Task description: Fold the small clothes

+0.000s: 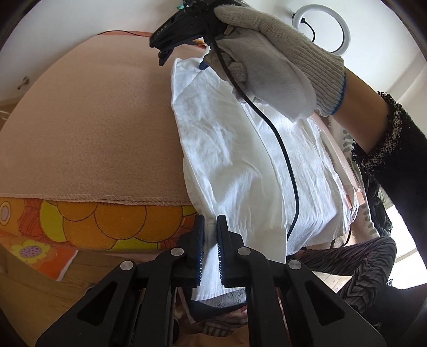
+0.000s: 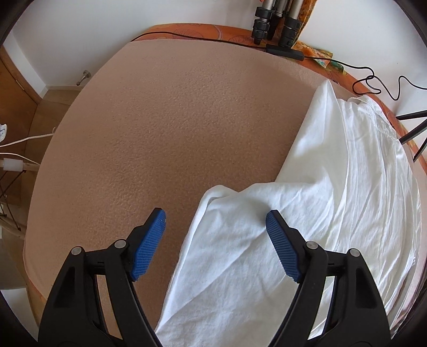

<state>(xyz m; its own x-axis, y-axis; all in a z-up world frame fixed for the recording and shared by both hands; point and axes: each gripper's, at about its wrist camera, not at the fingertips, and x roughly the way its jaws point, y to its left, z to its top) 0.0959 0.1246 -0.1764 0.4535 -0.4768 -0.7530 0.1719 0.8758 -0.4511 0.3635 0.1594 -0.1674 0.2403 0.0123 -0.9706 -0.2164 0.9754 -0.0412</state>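
In the left wrist view, a tan felt pad [image 1: 88, 128] is seen covering the counter, with an orange flowered cloth [image 1: 88, 227] showing below the pad's stitched near edge. At the bottom centre, the left tool [image 1: 210, 227] is clamped together on a corner of the white garment [image 1: 240, 165], the cloth being pinched between the blue pads [image 1: 199, 240]. From that corner the garment is stretched away toward the far edge of the counter, so its long axis runs from the near edge to the far edge, along the counter's right side. At the garment's far end, the right tool [image 1: 184, 57] is held in a gloved hand [image 1: 269, 61], and a dark cable [image 1: 280, 149] is draped from it across the cloth. A ring light [image 1: 323, 32] is seen on the wall at upper right.

In the right wrist view, the pad [image 2: 173, 120] fills the left and centre. The right tool [image 2: 215, 216] is held with its fingers [image 2: 149, 245] wide apart, nothing being gripped; one finger is over bare pad, the other over the cloth. The white garment [image 2: 333, 186] lies wrinkled along the counter's right edge, with a folded flap between the fingers and a collar-like seam toward the far right corner. Tripod legs [image 2: 277, 24] and a black cord [image 2: 373, 80] are seen at the far edge.
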